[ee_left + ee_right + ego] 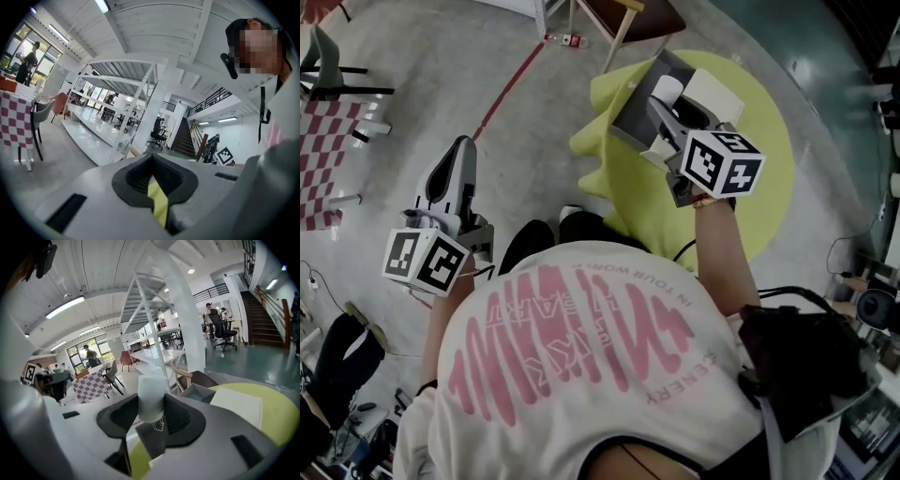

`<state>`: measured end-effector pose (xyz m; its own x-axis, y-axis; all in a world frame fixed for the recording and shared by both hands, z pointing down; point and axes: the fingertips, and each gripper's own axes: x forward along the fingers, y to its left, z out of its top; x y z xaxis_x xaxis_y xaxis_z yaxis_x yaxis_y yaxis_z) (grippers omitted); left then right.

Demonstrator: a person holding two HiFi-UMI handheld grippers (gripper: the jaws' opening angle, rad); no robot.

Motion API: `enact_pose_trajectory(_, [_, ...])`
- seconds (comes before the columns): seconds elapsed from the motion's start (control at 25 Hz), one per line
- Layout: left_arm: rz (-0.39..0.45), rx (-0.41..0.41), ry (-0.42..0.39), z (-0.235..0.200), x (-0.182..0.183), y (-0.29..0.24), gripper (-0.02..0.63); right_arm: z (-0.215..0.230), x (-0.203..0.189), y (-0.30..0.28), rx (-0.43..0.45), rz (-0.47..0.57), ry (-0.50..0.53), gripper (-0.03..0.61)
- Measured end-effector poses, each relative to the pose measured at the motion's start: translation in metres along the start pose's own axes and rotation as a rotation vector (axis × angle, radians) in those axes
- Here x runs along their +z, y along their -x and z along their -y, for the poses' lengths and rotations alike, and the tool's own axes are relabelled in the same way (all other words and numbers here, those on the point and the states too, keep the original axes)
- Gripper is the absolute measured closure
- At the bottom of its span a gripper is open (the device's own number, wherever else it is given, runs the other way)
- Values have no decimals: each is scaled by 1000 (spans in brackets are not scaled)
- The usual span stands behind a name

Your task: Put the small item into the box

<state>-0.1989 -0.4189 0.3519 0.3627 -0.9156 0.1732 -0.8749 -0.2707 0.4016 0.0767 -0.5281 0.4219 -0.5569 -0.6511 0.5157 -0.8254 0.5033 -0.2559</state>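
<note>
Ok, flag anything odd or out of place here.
Nothing stands out. The right gripper holds a white cylinder over the open box on the yellow table; nothing looks spilled or damaged. The left gripper is shut and empty, off to the side.

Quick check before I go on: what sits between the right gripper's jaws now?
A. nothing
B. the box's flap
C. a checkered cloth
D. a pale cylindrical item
D: in the right gripper view, the right gripper has its jaws closed on a pale cylindrical item.
</note>
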Motion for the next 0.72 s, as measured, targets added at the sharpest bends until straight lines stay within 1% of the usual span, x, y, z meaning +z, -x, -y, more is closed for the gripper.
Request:
enact_pose_trajectory(0.16, [-15,15,8,-8,-2,-11,607,18,-13,-16,11,-104,62,413])
enact_pose_trajectory(0.32, [-35,34,6,-17,-7,-21,607,32,-22,-34,45,-196,140,413])
enact_pose_trajectory(0.52, [-68,54,10,-24,-19,-28,607,40,-42,-48,104,-364,317,413])
enact_pose_trajectory(0.6, [-74,60,9,-24,-21,-30,607,40,-48,-53,144,-427,398,413])
enact_pose_trajectory(0.72, [-79,75,16,-22,-31,-32,607,40,-64,-54,222,-519,492,411])
